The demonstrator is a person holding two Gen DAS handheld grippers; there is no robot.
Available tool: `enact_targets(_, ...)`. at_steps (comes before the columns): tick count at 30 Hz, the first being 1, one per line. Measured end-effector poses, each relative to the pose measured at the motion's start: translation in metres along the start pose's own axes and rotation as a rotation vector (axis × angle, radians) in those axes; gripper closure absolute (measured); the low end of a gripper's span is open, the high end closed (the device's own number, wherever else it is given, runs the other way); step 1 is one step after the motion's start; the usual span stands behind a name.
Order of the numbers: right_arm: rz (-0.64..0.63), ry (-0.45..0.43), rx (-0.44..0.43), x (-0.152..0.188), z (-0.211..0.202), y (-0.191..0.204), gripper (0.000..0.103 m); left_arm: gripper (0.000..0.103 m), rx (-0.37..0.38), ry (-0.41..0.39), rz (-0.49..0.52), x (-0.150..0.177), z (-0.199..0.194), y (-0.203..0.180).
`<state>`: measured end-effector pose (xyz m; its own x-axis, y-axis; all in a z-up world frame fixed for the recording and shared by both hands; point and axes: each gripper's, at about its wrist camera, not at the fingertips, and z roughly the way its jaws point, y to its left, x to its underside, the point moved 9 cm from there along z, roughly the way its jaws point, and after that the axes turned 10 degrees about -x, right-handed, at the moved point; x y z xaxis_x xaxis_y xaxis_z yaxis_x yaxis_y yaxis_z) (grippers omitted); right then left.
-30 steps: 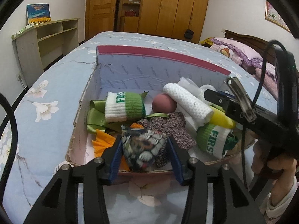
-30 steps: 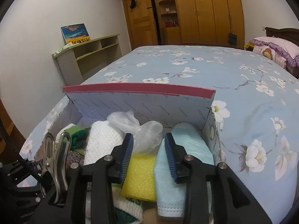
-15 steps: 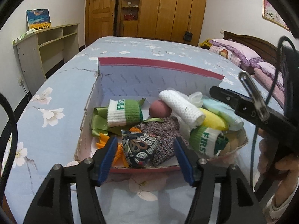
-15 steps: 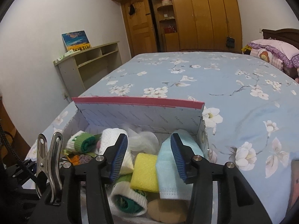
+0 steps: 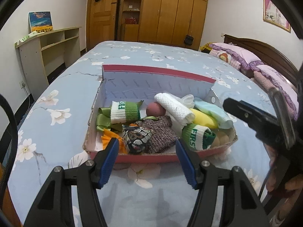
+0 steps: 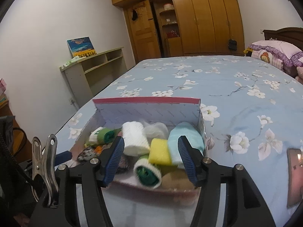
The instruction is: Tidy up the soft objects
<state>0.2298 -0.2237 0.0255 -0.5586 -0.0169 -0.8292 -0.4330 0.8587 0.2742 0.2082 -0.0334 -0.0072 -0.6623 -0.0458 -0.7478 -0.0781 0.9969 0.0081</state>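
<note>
The box (image 5: 144, 158) sits on the bed (image 5: 56, 124), and every soft thing lies inside it. Nearest its front wall, the patterned pouch (image 5: 136, 138) is light and squashy; pinch it across its bulging middle. Behind it the knit cloth (image 5: 161, 132) and the green-cuffed socks (image 5: 124, 112) would compress easily and are best taken mid-roll. Toward the box's right, the yellow sponge (image 6: 159, 151) and white towel roll (image 6: 134, 139) look springy and not fragile.

The left gripper (image 5: 146, 158) hangs just short of the box front, jaws spread, holding nothing. The right gripper (image 6: 150, 159) is opening its jaws, with nothing pinched between them.
</note>
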Motion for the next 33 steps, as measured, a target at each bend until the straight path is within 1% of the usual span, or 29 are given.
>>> enact_targets(9, 0.007, 0.016, -0.027, 0.02, -0.022, 0.022, 0.042, 0.038, 0.001, -0.013, -0.019, 0.004, -0.02, 0.006)
enact_targets(12, 0.015, 0.028, -0.02, 0.029, -0.025, 0.025, 0.042, 0.038, 0.0, -0.014, -0.022, 0.009, -0.024, 0.009)
enact_targets(19, 0.048, 0.077, -0.012, 0.059, -0.025, 0.028, 0.042, 0.038, 0.0, 0.013, -0.026, 0.027, -0.022, 0.011)
enact_targets(25, 0.059, 0.124, 0.036, 0.087, -0.02, 0.023, 0.042, 0.038, 0.001, 0.04, -0.014, 0.043, -0.015, 0.008)
enact_targets(33, 0.08, 0.157, 0.08, 0.107, -0.01, 0.014, 0.042, 0.038, -0.055, 0.066, -0.021, 0.061, -0.001, 0.014)
